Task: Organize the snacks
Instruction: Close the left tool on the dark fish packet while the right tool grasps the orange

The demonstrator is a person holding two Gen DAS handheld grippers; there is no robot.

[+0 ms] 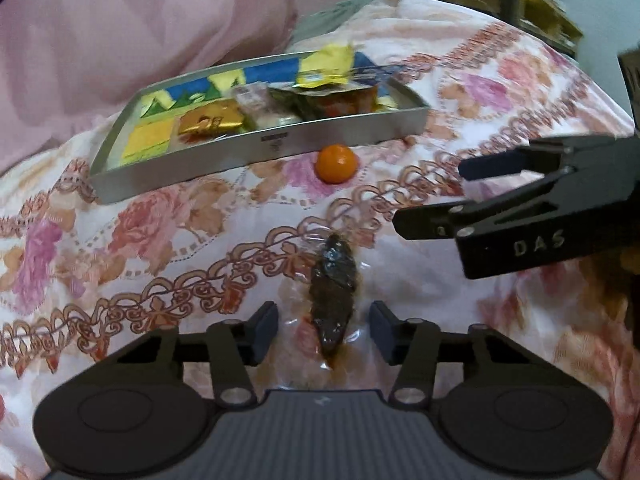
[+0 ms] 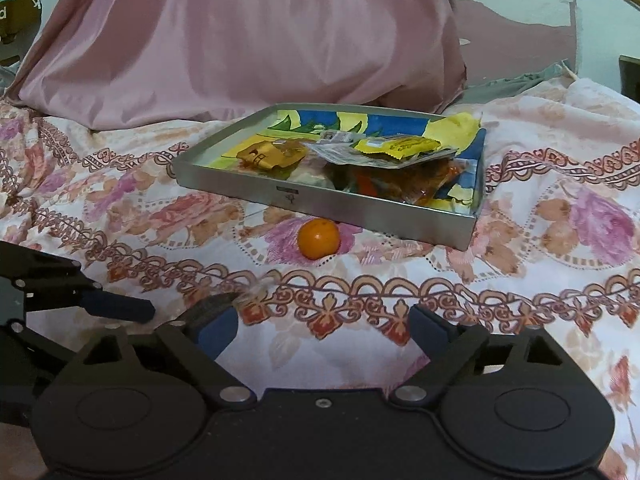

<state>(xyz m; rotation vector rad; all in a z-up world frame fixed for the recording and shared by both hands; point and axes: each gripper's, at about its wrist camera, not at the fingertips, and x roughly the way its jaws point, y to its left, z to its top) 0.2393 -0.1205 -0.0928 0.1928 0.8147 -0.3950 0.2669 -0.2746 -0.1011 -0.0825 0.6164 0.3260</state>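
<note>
Your left gripper [image 1: 323, 332] hangs low over the bed's floral sheet [image 1: 140, 248], its jaws half open on either side of a dark brown snack in a clear wrapper [image 1: 334, 292]; the pads stand just beside the wrapper and do not press it. Your right gripper [image 2: 323, 328] has its jaws wide with nothing between them, only sheet. It enters the left wrist view from the right. Farther off sits the metal tray [image 2: 332, 200], holding a gold packet [image 2: 266, 156] at its left and a yellow packet [image 2: 396, 146] atop other wrapped snacks. A small orange ball [image 2: 318, 238] lies on the sheet just in front of the tray's near wall. Behind the tray rises a pink pillow [image 2: 240, 40].
</note>
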